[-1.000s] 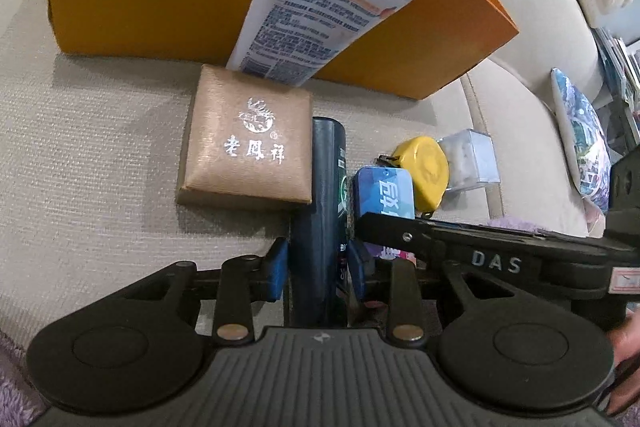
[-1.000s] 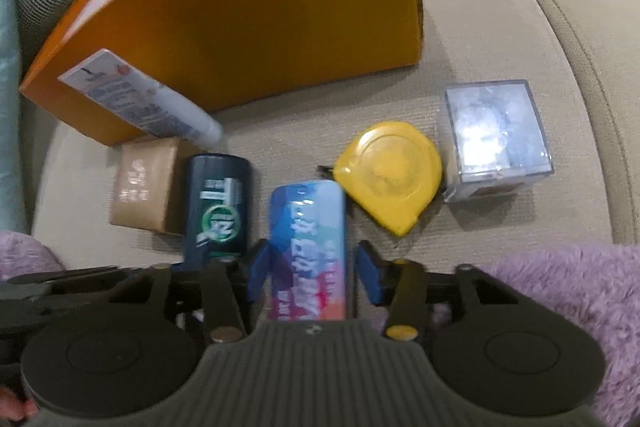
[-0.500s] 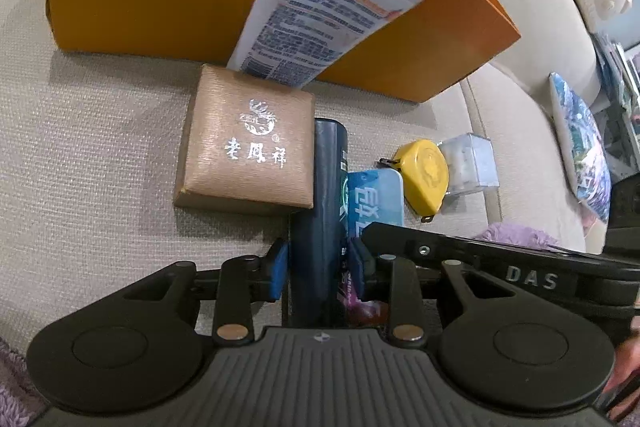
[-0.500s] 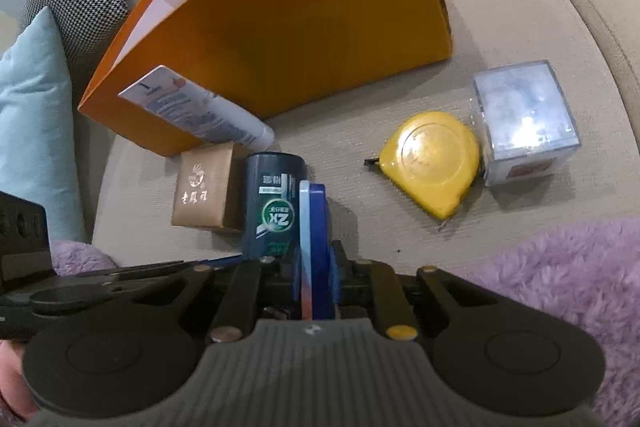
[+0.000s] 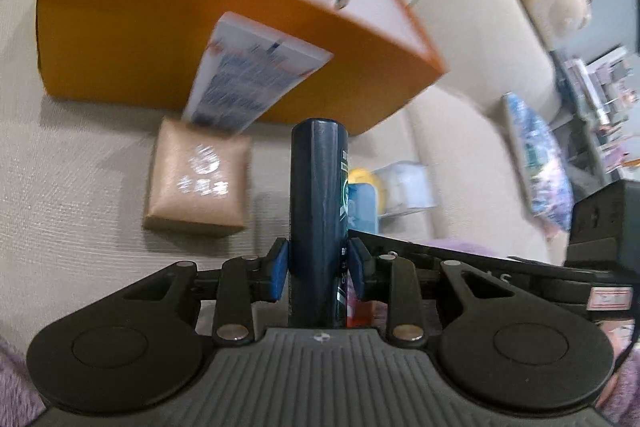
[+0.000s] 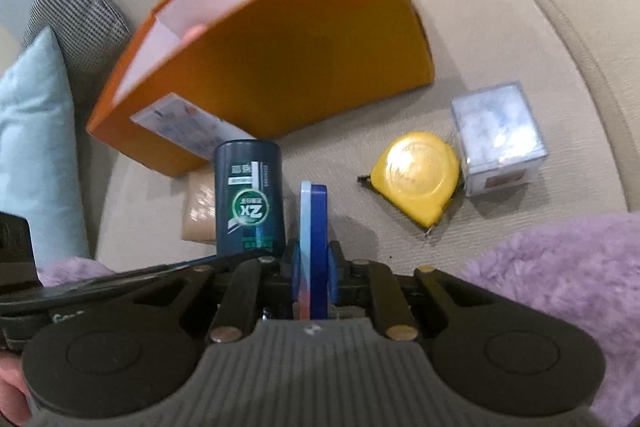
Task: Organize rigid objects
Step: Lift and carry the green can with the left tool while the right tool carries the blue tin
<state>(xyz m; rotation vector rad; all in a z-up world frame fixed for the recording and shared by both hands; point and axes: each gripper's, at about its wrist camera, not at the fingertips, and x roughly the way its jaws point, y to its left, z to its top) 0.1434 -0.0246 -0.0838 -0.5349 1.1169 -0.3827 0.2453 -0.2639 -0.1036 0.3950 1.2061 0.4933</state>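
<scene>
My left gripper [image 5: 319,269] is shut on a dark blue bottle [image 5: 318,211] and holds it raised off the beige sofa seat [image 5: 72,187]; the bottle also shows in the right wrist view [image 6: 249,197]. My right gripper [image 6: 312,273] is shut on a flat blue tin [image 6: 314,247], held on edge above the seat. An open orange paper bag [image 5: 160,39] stands behind, and it shows in the right wrist view too [image 6: 288,59]. A white Vaseline tube [image 5: 252,83] leans on the bag above a brown gift box [image 5: 198,179].
A yellow tape measure [image 6: 416,179] and a clear cube box [image 6: 498,135] lie on the seat to the right. Light blue [image 6: 34,143] and checked [image 6: 76,15] cushions stand at the left. Purple fluffy fabric [image 6: 560,279] covers the near edge.
Both grippers have lifted their objects off the seat and pulled back and up. The bag's open top has come into view. The right gripper had closed on the tin, turned on edge, half a second earlier.
</scene>
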